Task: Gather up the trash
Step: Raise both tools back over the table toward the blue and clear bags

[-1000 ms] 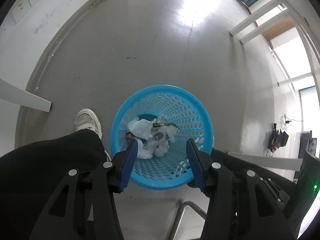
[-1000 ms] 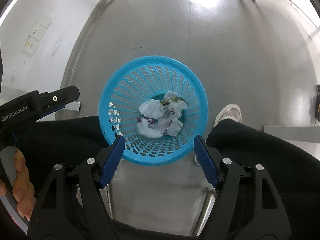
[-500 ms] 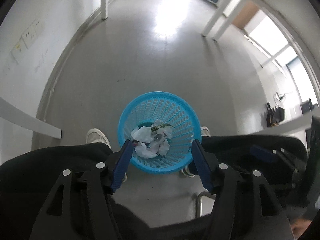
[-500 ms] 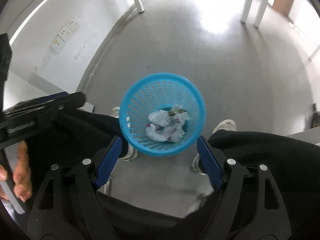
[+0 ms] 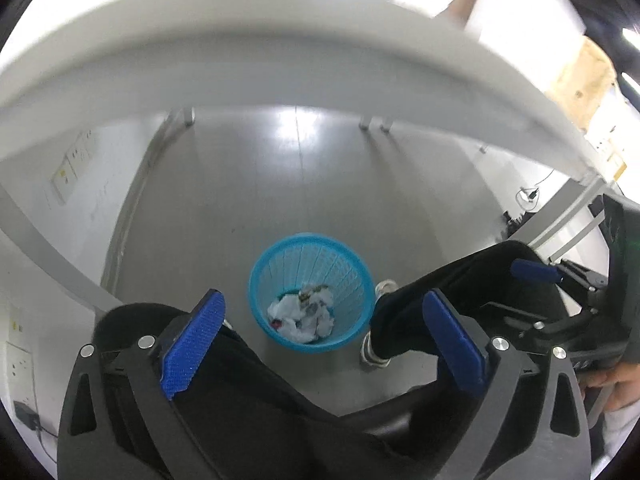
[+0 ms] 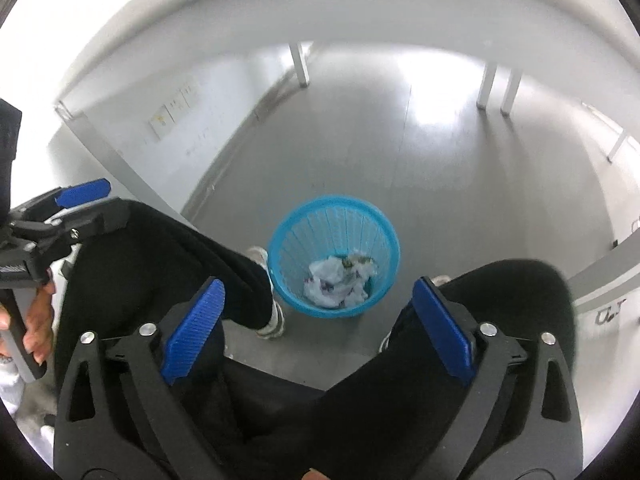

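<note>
A blue plastic mesh basket point(image 5: 312, 258) stands on the grey floor between the person's feet. Crumpled white paper and wrappers point(image 5: 304, 318) lie at its bottom. My left gripper point(image 5: 322, 298) hangs high above it, its jaws opening wide with nothing between them. In the right wrist view the same basket point(image 6: 334, 228) and its trash point(image 6: 338, 282) sit far below my right gripper point(image 6: 318, 283), whose jaws are also opening and hold nothing. Each view catches the other gripper's blue pad point(image 5: 534, 271) point(image 6: 82, 192) off to the side.
A white table edge point(image 5: 280, 60) arches across the top of both views, also point(image 6: 320, 12). The seated person's black trouser legs point(image 6: 160, 264) and white shoes point(image 5: 374, 354) flank the basket. Wall sockets point(image 6: 174, 110) sit on the left wall, table legs point(image 6: 496, 88) stand farther off.
Both grippers have risen well away from the basket, which now looks much smaller. Both pairs of jaws have spread wider. The table edge has come into view at the top.
</note>
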### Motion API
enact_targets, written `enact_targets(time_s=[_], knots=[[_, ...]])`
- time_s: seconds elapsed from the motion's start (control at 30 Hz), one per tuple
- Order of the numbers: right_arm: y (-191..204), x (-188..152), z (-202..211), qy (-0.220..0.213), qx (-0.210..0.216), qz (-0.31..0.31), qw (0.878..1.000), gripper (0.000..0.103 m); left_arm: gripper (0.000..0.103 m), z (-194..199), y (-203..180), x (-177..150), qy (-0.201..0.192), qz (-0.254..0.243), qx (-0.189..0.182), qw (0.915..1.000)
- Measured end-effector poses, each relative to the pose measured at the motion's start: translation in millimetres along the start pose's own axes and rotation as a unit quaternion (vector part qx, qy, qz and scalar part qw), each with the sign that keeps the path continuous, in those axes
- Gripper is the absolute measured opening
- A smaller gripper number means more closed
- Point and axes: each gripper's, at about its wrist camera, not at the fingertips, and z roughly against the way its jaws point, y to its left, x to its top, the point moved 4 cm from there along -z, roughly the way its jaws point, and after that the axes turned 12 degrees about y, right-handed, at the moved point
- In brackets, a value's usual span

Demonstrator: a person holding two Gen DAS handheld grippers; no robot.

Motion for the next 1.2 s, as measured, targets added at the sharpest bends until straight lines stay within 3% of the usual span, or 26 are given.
enact_targets(time_s=[0.3, 0.53, 0.83, 1.2], knots=[[6, 12, 84, -0.094, -0.005, 0.009, 0.996, 0.094, 0.097, 54, -15, 15, -0.059, -0.008, -0.013, 0.9982], [-2, 53, 133, -0.155, -0.004, 0.006, 0.988, 0.094, 0.097, 86, -26, 53, -0.110, -0.025, -0.004, 0.9936], [-24, 115, 147, -0.181, 0.005, -0.014, 0.983, 0.094, 0.097, 108, -29, 111, -0.146, -0.025, -0.012, 0.9889], [-46, 178, 148, -0.182, 0.011, -0.025, 0.983, 0.094, 0.097, 113, -32, 174, -0.144, -0.026, -0.013, 0.9891]])
